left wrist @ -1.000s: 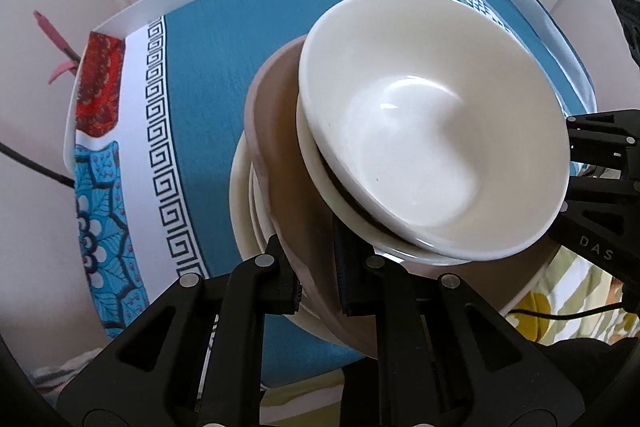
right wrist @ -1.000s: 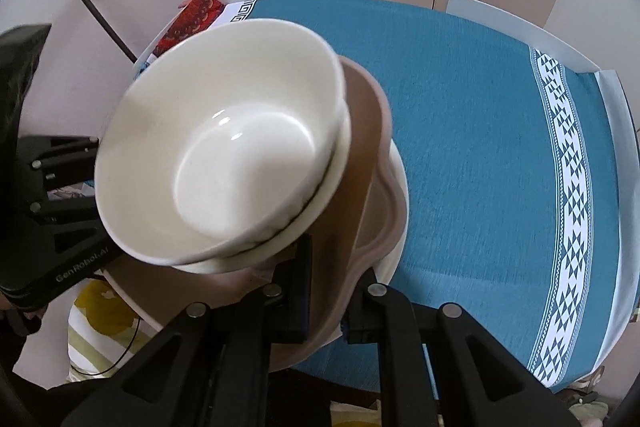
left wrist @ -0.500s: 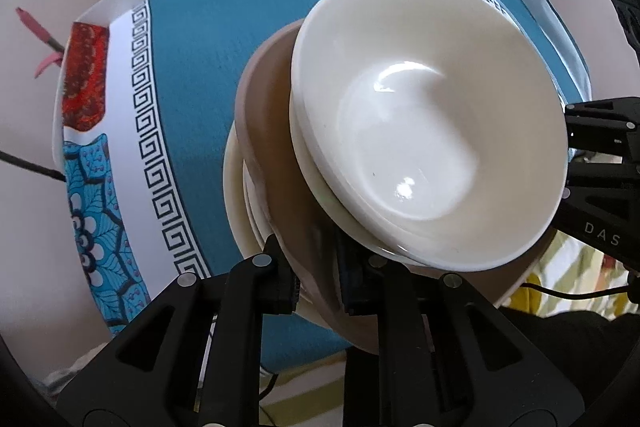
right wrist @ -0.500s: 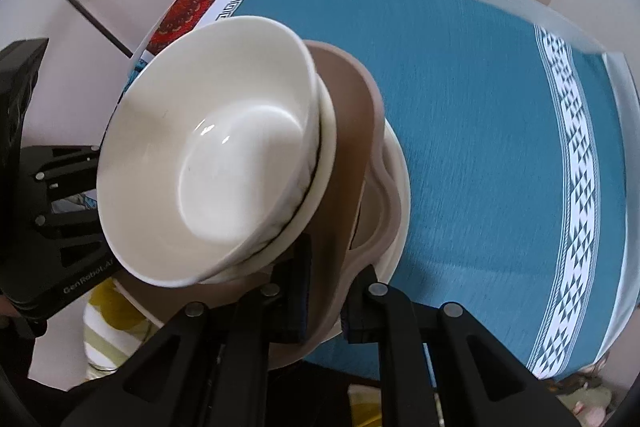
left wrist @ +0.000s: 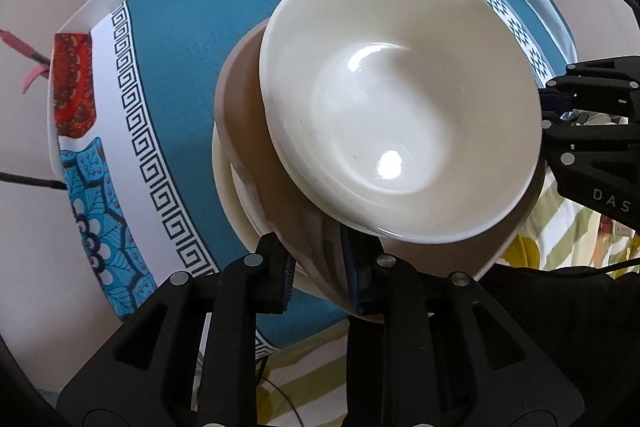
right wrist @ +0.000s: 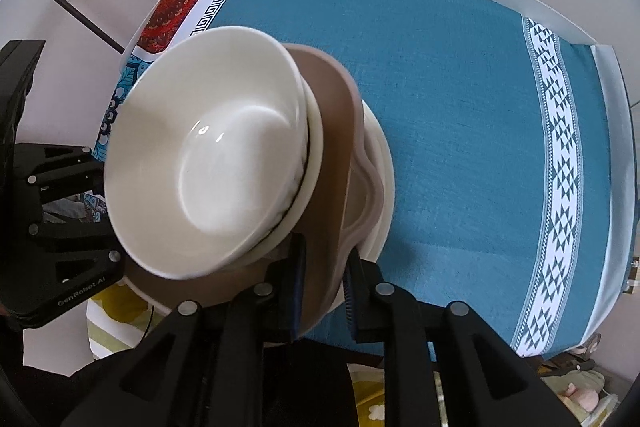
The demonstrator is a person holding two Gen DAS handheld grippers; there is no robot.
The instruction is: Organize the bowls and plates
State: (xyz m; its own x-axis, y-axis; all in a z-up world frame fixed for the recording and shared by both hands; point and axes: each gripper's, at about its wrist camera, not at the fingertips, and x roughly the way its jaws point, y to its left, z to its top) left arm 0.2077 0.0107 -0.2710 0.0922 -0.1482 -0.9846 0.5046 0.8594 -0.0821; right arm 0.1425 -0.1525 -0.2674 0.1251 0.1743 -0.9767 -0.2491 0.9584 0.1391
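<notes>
Item: stack of crockery, carried above the near edge of the blue tablecloth [right wrist: 460,99]; top white bowl [left wrist: 400,99] nests in a second bowl on a brown plate [left wrist: 244,115], cream plates beneath. Left gripper [left wrist: 318,267] and right gripper [right wrist: 322,267] each clamped on the brown plate's rim from opposite sides, likely to share the weight. Both tongs reach in low, stack tilted.

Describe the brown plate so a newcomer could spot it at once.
Start at the round table with the teal tablecloth; above its near edge hangs a tilted stack of dishes. The brown plate sits mid-stack, under the white bowls and over cream plates, pinched by the left tongs and right tongs. It is the only matte tan piece.
</notes>
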